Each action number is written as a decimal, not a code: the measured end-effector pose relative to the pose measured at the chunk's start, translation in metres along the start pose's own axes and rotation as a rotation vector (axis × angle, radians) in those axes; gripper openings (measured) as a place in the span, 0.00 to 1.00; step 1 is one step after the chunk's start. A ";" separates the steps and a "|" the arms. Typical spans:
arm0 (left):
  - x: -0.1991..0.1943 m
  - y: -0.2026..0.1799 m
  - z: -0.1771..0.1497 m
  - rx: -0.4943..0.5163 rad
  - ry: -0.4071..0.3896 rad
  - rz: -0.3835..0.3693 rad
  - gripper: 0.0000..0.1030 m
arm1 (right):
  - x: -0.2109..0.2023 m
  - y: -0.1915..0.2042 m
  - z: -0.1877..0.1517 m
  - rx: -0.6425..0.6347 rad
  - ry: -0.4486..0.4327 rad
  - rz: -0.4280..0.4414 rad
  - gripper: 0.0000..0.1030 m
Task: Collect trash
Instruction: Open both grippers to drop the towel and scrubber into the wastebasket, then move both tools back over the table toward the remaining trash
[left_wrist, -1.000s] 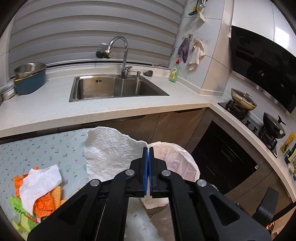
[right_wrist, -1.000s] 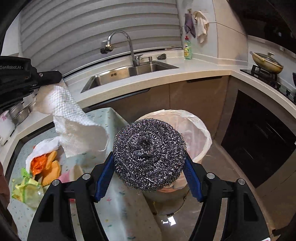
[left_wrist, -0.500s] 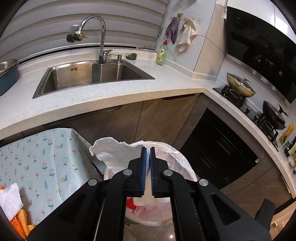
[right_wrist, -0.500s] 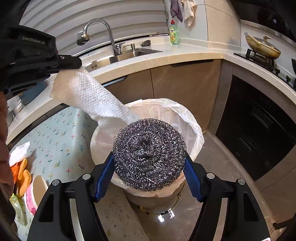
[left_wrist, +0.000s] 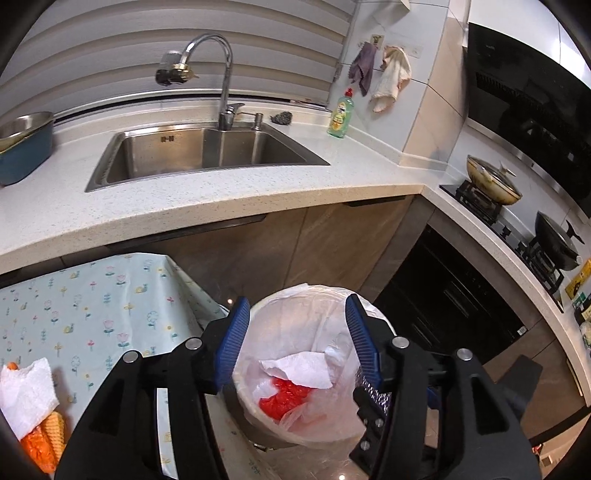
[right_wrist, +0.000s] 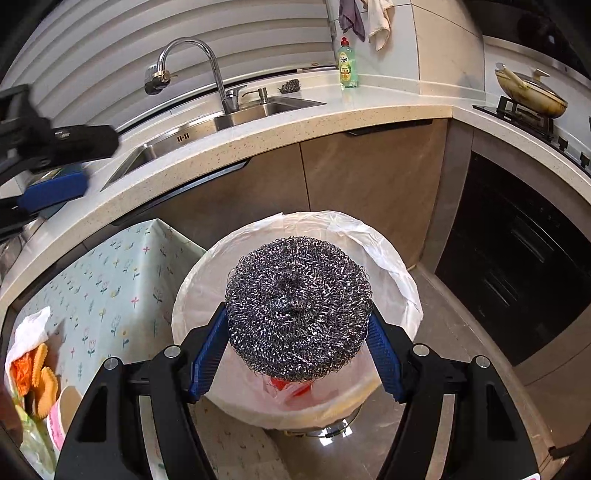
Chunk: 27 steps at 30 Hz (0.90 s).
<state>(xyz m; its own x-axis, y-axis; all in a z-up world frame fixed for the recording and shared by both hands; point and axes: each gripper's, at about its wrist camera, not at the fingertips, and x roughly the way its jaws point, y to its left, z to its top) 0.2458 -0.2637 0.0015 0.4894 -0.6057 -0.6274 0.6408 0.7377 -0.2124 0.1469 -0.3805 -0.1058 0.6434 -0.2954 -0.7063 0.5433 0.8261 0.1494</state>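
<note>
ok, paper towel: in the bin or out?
In. The paper towel lies inside the lined bin over red trash; the left gripper, jaws just opened, holds nothing.

The left gripper (left_wrist: 299, 339) points down at a slant. Its two blue pads (left_wrist: 232, 343) stand well apart, one at about 9 o'clock and one at 3 o'clock. The jaws have just been opening, and nothing is pinched between them. In the right wrist view the left gripper shows at 9 o'clock as a dark, blurred shape.

The right gripper (right_wrist: 297, 343) also points down at a slant. Its blue pads (right_wrist: 208, 360) press on both sides of a round steel wool ball (right_wrist: 297, 306), holding it up between the black fingers.
</note>
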 end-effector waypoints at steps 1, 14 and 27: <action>-0.003 0.001 0.000 0.005 -0.004 0.016 0.50 | 0.005 0.001 0.002 -0.005 0.008 -0.005 0.66; -0.049 0.030 -0.009 -0.018 -0.058 0.168 0.77 | 0.014 0.023 0.020 -0.058 0.008 -0.039 0.78; -0.140 0.060 -0.033 -0.053 -0.107 0.253 0.77 | -0.107 0.081 0.020 -0.123 -0.119 0.065 0.82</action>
<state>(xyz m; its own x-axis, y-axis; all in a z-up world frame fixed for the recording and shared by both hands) 0.1960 -0.1245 0.0515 0.6913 -0.4258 -0.5838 0.4596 0.8825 -0.0995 0.1334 -0.2916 -0.0042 0.7384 -0.2881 -0.6098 0.4333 0.8955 0.1015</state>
